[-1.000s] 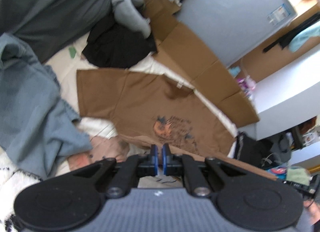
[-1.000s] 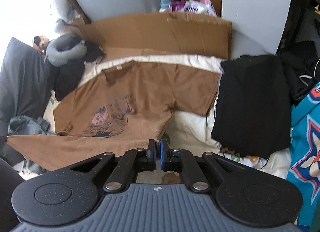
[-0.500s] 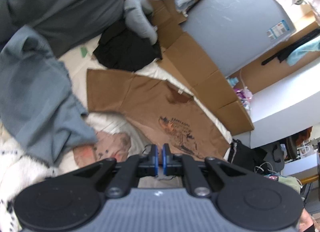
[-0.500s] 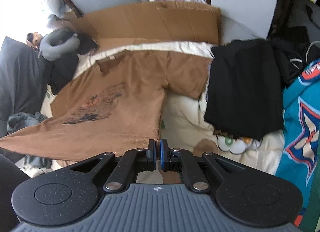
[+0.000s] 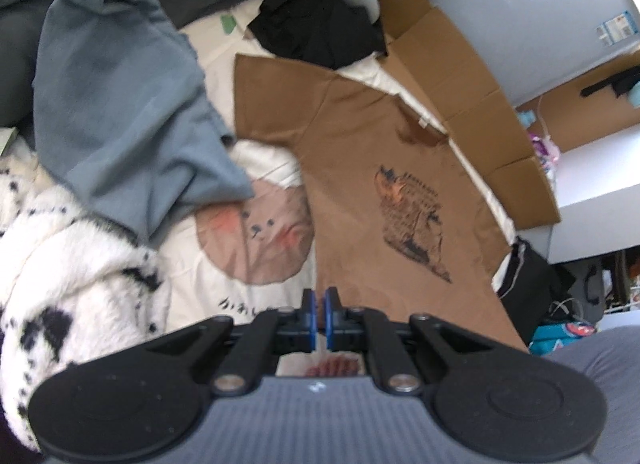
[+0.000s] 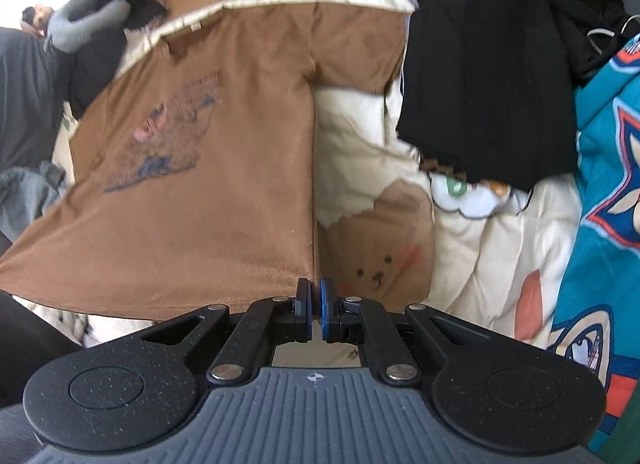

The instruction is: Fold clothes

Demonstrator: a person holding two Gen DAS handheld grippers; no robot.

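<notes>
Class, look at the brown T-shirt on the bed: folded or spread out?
Spread out: the brown T-shirt shows its print, collar and one sleeve, all unfolded.

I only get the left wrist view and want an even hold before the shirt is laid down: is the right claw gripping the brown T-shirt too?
Observer: Yes. The right claw is shut on the brown T-shirt at its hem corner, right on the side seam.
Operator: Is the sleeve on that side flat?
Observer: The sleeve lies flat. Its end reaches the black garment, but I cannot tell whether it is tucked under.
Operator: Anything past that?
Observer: A teal garment with a star print lies beyond the black one, apart from the shirt.
</notes>
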